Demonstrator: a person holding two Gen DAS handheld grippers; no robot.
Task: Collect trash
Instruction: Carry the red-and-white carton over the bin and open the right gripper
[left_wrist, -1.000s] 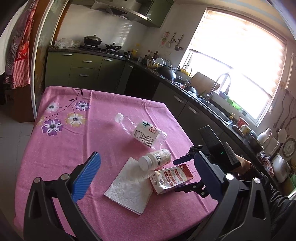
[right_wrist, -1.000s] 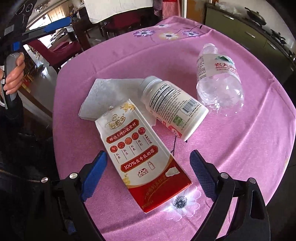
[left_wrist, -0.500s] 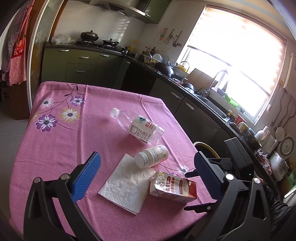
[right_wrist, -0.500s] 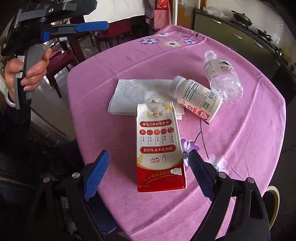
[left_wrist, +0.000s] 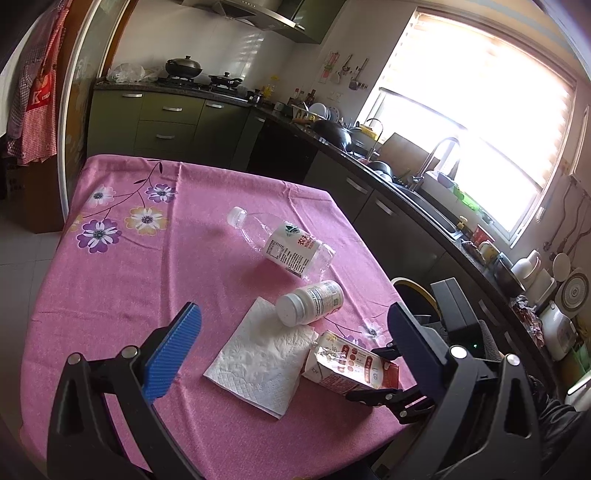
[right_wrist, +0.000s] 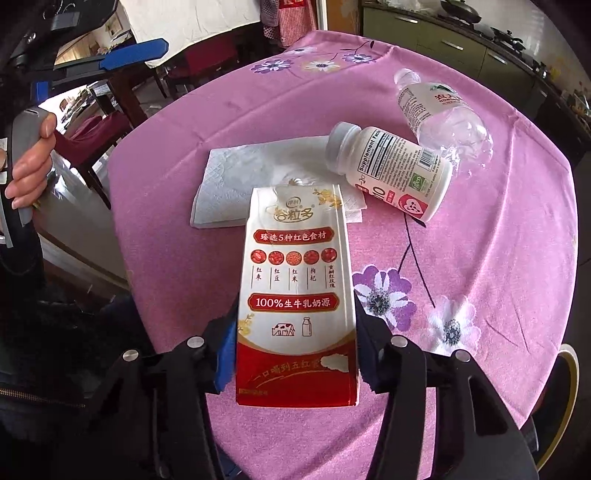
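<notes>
A red-and-white milk carton (right_wrist: 295, 288) lies flat near the table's edge, and my right gripper (right_wrist: 295, 332) is closing on it. The carton sits between the jaws, with both pads against its long sides. In the left wrist view the right gripper (left_wrist: 360, 373) straddles that carton (left_wrist: 351, 365). A white napkin (right_wrist: 251, 173) lies under the carton's top end. Beside it lie a white pill bottle (right_wrist: 391, 170) and a clear water bottle (right_wrist: 439, 114), both on their sides. My left gripper (left_wrist: 295, 314) hovers open above the napkin (left_wrist: 258, 362), holding nothing.
The pink flowered tablecloth (left_wrist: 129, 277) covers the table. A yellow-rimmed round thing (left_wrist: 413, 291) stands on the floor past the table's right edge. Kitchen counter and sink (left_wrist: 424, 192) run behind. A person's hand (right_wrist: 29, 166) grips the left gripper's handle, with chairs (right_wrist: 207, 55) beyond.
The right gripper's jaws have drawn in from wide open to the carton's sides. The carton has turned to lie straight between them. The left gripper has hardly moved.
</notes>
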